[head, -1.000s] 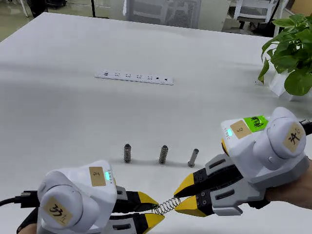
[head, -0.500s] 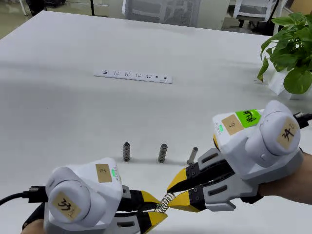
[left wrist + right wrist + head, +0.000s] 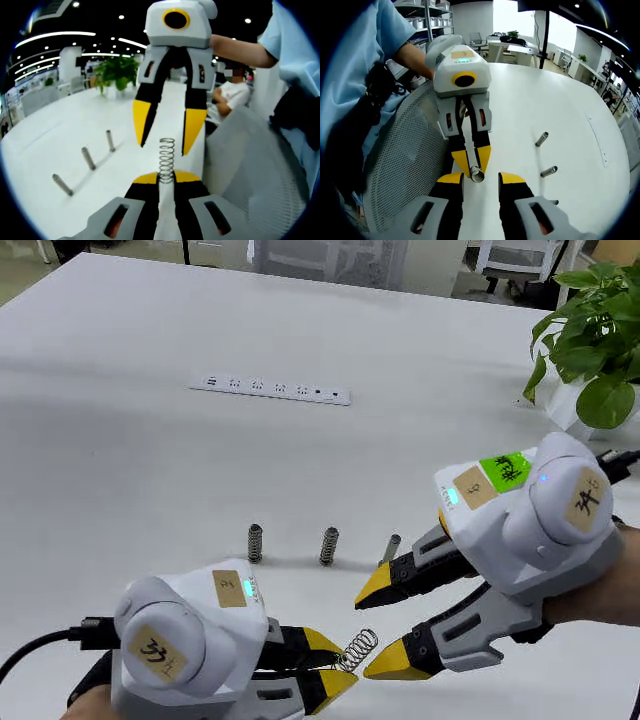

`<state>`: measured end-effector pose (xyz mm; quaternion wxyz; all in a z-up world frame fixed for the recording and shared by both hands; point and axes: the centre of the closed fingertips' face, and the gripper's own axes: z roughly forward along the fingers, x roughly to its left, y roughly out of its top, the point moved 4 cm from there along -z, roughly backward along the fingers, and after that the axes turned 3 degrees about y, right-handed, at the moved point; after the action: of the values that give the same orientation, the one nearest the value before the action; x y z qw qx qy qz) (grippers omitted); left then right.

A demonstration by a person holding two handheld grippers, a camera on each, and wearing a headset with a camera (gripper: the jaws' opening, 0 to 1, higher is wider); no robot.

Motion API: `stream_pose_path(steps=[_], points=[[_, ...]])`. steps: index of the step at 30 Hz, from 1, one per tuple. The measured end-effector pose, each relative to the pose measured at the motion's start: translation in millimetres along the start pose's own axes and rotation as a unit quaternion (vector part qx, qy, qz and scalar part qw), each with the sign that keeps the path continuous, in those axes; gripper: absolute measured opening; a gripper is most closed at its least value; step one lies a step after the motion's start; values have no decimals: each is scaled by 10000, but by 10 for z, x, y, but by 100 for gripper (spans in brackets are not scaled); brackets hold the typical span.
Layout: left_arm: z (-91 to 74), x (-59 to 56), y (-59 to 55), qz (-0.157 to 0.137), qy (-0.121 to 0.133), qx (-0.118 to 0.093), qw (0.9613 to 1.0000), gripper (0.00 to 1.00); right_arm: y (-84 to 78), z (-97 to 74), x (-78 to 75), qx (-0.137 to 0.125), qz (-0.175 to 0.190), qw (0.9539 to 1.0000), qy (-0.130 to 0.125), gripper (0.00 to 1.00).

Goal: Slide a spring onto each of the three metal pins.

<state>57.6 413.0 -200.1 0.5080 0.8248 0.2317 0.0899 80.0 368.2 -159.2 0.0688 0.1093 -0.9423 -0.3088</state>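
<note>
Left gripper: yellow tips closed on the lower end of the spring, which stands out along the jaws. Right gripper faces it with jaws apart, one tip on either side of the spring's free end, neither touching. White table: three pins in a row, well in from the edge beside the grippers. Coils on them cannot be resolved. Plant at far edge.

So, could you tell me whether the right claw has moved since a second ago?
Yes. The right claw has opened off the spring, its upper jaw swinging up toward the bare pin.
</note>
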Motion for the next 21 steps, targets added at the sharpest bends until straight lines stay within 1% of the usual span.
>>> stream_pose_path(steps=[4, 6, 7, 13, 19, 21], points=[[31, -21, 30, 25, -37, -19, 10000, 9, -18, 53, 44, 294, -120, 9991, 264, 27], [37, -31, 42, 28, -47, -42, 10000, 9, -23, 75, 53, 375, -178, 9985, 358, 23], [39, -34, 44, 32, -51, -45, 10000, 9, -23, 85, 60, 396, -179, 9982, 403, 21], [36, -50, 53, 34, -73, -59, 10000, 9, -1, 113, 61, 466, -236, 9974, 494, 16], [28, -56, 74, 15, -67, -105, 9999, 9, 14, 122, 64, 489, -303, 9968, 554, 14], [23, -54, 74, 9, -62, -114, 9999, 9, 15, 122, 68, 483, -276, 9968, 573, 13]])
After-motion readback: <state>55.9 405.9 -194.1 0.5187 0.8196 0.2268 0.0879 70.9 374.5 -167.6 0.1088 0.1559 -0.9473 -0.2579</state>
